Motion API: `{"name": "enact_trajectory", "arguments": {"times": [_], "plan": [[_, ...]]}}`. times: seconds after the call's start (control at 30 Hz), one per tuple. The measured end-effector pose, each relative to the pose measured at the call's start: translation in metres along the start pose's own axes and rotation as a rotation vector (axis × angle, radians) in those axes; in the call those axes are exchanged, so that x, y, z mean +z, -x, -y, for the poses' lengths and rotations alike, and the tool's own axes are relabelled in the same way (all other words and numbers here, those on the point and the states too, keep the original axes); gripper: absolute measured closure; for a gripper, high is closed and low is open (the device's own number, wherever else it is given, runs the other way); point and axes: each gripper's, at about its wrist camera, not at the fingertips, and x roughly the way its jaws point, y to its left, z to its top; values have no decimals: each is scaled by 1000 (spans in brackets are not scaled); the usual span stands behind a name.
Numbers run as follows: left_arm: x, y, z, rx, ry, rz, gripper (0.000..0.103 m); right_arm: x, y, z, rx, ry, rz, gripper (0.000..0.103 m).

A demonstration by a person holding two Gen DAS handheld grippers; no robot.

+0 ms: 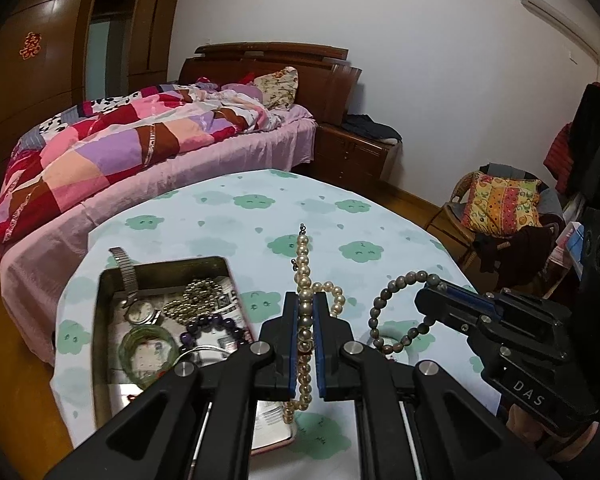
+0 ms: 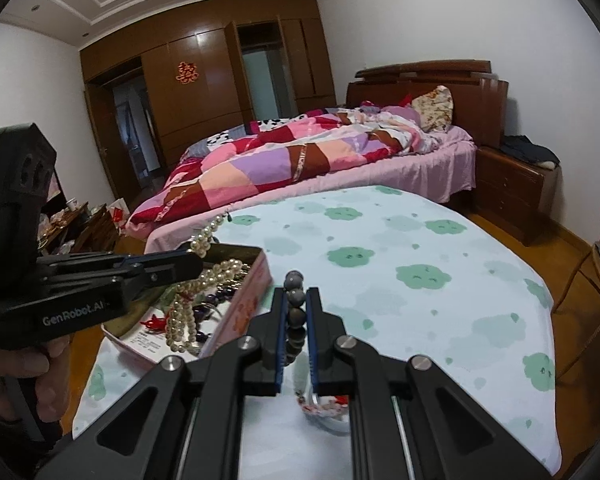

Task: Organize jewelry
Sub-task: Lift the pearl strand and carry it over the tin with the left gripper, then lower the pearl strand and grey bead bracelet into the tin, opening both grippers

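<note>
Right now both grippers are busy at once. The left gripper (image 1: 306, 312) has its blue pads pressed in on a pearl necklace (image 1: 303, 276), pinching the strand partway along: one end sticks up past the fingertips, the other hangs in a loop below them. From the right wrist view, that same left gripper (image 2: 196, 258) sits over the tin (image 2: 256, 280), with the pearls (image 2: 188, 304) trailing down into it.

The right gripper (image 2: 296, 300) is clamped on a bracelet (image 2: 294, 280) of dull grey beads, held up clear of the table (image 2: 420, 240). Seen from the left wrist, the right gripper (image 1: 430, 294) grips the bracelet (image 1: 396, 280) at one side and the ring of beads hangs open to its left, above the cloth. The two grippers are near each other, side by side, not touching.

The tin (image 1: 100, 320) lies on the table (image 1: 220, 208) at the left, open, its floor lined with printed paper. Inside it I can see a watch (image 1: 140, 312) with a metal band (image 1: 124, 268) reaching over the far rim, a heap of gold beads (image 1: 192, 296), a dark purple bead bracelet (image 1: 212, 326) and a thin green bangle (image 1: 148, 350). Under the right gripper something small, red and white, lies on the cloth (image 2: 324, 404); I cannot tell what it is.

A bed (image 2: 340, 152) stands behind the table.
</note>
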Motion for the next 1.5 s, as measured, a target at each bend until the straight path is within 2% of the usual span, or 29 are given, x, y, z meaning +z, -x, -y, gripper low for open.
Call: {"name": "enact_trajectory", "arguments": {"times": [0.53, 1.1, 1.5], "plan": [[-10, 34, -57, 97, 82, 32, 97, 11, -26, -54, 131, 113, -35, 91], [-30, 20, -73, 160, 105, -14, 97, -2, -63, -97, 187, 212, -117, 91], [-39, 10, -80, 154, 125, -64, 97, -11, -78, -104, 191, 214, -173, 91]]}}
